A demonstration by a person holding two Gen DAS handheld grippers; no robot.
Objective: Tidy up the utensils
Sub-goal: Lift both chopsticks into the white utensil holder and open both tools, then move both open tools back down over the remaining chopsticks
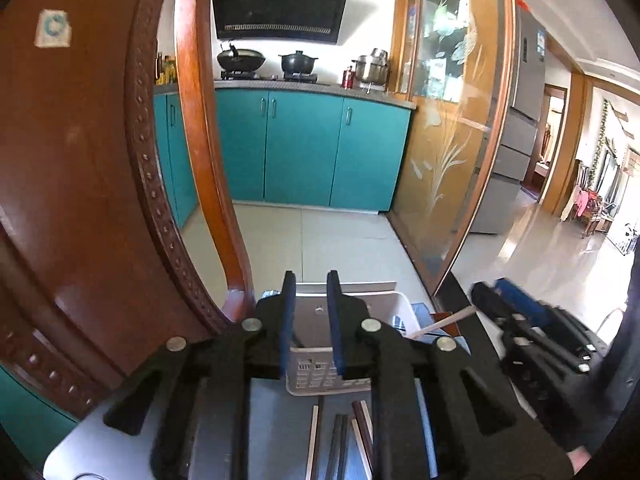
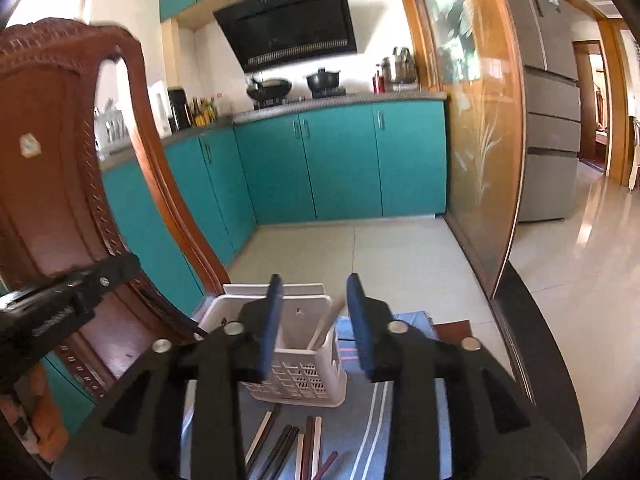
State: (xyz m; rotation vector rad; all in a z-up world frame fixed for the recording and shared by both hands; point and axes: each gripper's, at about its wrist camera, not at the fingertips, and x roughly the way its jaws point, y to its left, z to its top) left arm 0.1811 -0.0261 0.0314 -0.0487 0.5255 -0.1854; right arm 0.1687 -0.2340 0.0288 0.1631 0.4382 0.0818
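Kitchen backdrop: teal cabinets (image 2: 340,164) across mid frame, black range hood (image 2: 292,24) top centre, wok and pot on the stove under it, frosted glass partition (image 2: 476,128) to the right, steel fridge (image 2: 552,92) far right. Work surface is a table with a blue striped cloth (image 2: 372,436) at the bottom of frame.

Right wrist view, left to right: carved wooden chair back (image 2: 60,184) fills the left side. The left gripper (image 2: 60,304) crosses in front of it at lower left, body only, blurred. Centre bottom: white perforated utensil basket (image 2: 304,376) stands on the cloth, with one pale chopstick (image 2: 326,326) leaning in it. I think it's a single stick, but motion blur makes that soft. Loose chopsticks (image 2: 296,448), dark and white-edged, lie flat on the cloth just in front of the basket. Right gripper (image 2: 316,320) hovers above the basket, jaws spread wide, nothing between them.

Left wrist view, left to right: same chair back (image 1: 80,168) dominates the left half. Left gripper (image 1: 311,320) at bottom centre, jaws parted but narrower, empty, framing the basket (image 1: 316,376). Loose chopsticks (image 1: 344,440) lie below it near the frame edge. Pale chopstick (image 1: 444,322) sticks out over the basket's right rim. Right gripper (image 1: 532,320) at lower right, blurred, beside the basket.
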